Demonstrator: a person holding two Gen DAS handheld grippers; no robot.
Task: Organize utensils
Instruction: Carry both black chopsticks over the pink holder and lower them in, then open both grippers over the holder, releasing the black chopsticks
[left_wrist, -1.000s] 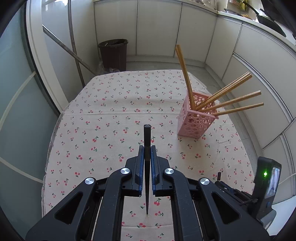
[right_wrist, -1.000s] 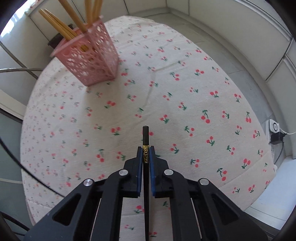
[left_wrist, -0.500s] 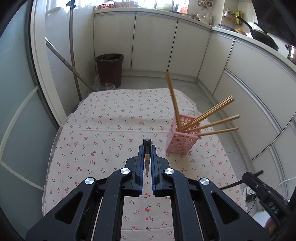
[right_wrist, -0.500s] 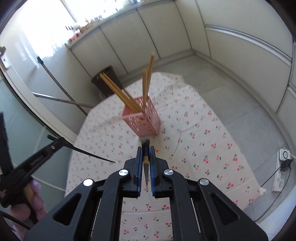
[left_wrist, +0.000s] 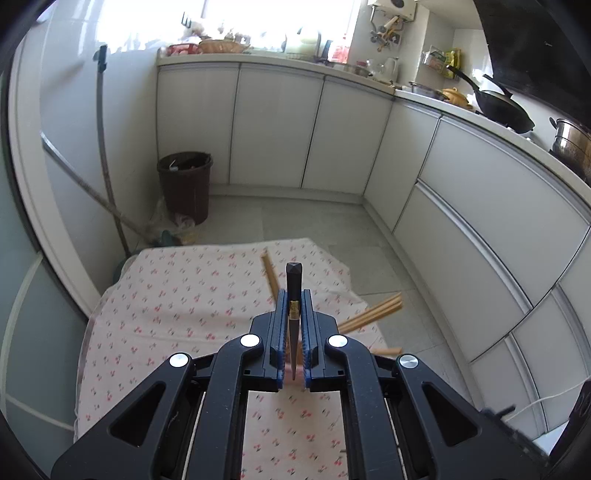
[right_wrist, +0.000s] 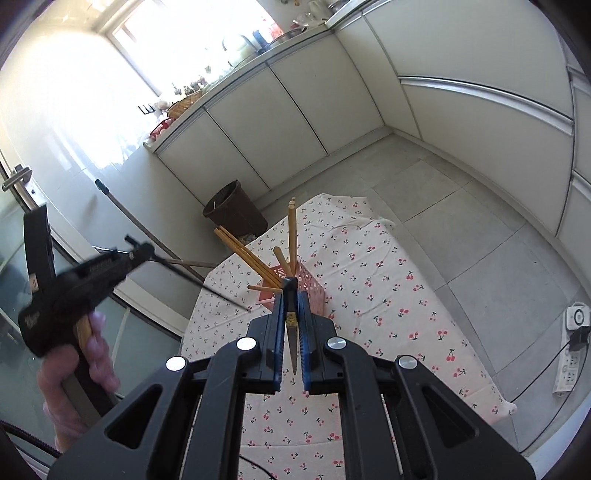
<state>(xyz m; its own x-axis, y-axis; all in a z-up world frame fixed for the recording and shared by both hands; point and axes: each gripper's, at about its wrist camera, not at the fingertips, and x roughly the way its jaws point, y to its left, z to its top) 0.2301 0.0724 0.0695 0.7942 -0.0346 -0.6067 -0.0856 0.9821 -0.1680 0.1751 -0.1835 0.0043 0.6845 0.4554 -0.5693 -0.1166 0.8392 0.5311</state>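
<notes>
Chopsticks: I have one slim black chopstick (left_wrist: 293, 295) pinched in my left gripper (left_wrist: 294, 295), another (right_wrist: 290, 306) in my right gripper (right_wrist: 290, 302); both remain undelivered to the pink perforated plastic holder (right_wrist: 312, 291) beyond the right tips, where wooden chopsticks (right_wrist: 247, 254) already stand.

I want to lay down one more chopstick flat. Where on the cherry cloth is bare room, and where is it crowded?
The cherry cloth is bare on the right of the pink holder, up to the edge by the floor, and also near the camera. The strip behind the holder, toward the brown bin, is free too. It is crowded only above the holder, where wooden chopsticks fan out.
</notes>
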